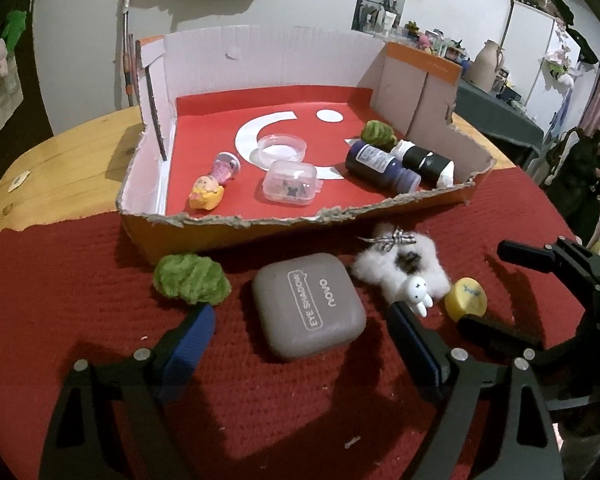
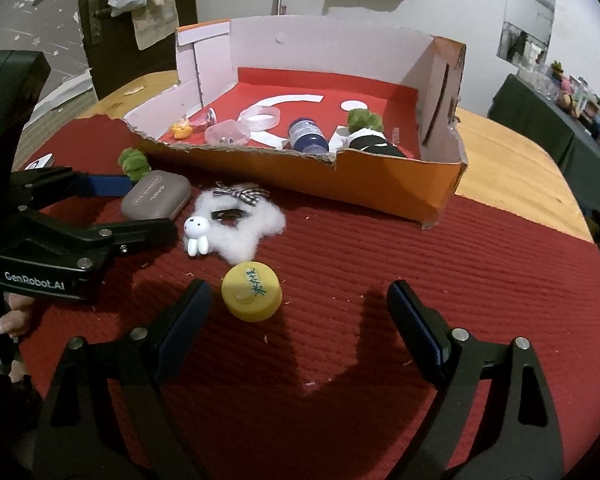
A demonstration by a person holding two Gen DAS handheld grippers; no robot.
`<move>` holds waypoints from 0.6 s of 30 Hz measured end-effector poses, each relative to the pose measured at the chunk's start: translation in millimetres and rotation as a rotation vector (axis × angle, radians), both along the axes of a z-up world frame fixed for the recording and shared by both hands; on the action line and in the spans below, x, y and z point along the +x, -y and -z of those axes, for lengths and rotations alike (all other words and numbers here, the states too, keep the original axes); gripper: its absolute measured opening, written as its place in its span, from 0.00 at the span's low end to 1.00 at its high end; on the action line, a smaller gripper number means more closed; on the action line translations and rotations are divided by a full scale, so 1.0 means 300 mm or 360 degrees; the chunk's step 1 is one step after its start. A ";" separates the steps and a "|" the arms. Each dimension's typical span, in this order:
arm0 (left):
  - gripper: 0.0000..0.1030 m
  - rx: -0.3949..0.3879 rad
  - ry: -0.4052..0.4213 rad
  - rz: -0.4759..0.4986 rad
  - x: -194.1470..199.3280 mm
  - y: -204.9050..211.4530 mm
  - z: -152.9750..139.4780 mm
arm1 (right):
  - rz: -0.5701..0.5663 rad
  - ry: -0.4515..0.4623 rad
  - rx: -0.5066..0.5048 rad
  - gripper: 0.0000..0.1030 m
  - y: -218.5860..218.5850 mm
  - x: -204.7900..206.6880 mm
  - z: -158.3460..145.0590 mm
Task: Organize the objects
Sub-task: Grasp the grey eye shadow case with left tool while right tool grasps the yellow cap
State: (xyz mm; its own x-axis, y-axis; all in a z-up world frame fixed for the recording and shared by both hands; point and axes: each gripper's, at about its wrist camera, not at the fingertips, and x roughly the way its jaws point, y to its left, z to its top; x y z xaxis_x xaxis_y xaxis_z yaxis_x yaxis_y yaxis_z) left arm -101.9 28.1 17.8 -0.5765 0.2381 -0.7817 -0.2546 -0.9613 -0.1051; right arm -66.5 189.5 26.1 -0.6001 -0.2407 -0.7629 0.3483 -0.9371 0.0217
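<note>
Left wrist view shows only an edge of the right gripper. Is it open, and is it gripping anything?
Observer: The right gripper is open and grips nothing.
Operator: Where is the yellow cap relative to it?
Observer: The yellow cap lies on the red mat beside its left fingertip, well clear of the right one.
Operator: Any sign of the person?
Observer: A hand shows under the left gripper's body.

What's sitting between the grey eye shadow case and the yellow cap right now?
The white fluffy hair clip with its small rabbit charm lies between the eye shadow case and yellow cap; the right wrist view shows it best.
</note>
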 end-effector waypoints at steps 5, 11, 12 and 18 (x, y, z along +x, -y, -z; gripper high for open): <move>0.83 -0.0025 -0.0008 0.0000 -0.012 -0.012 0.003 | -0.0016 0.0028 -0.0007 0.76 0.003 -0.007 0.009; 0.63 -0.0057 -0.0027 0.0023 -0.015 -0.025 -0.001 | -0.0055 0.0031 0.0035 0.73 0.024 -0.002 0.013; 0.60 -0.0054 -0.0028 0.0030 -0.016 -0.026 -0.002 | -0.0064 0.0028 0.0039 0.71 0.028 0.000 0.013; 0.57 -0.0034 -0.0038 0.0047 -0.007 -0.028 -0.004 | -0.0165 0.0008 0.0014 0.31 0.064 0.014 0.007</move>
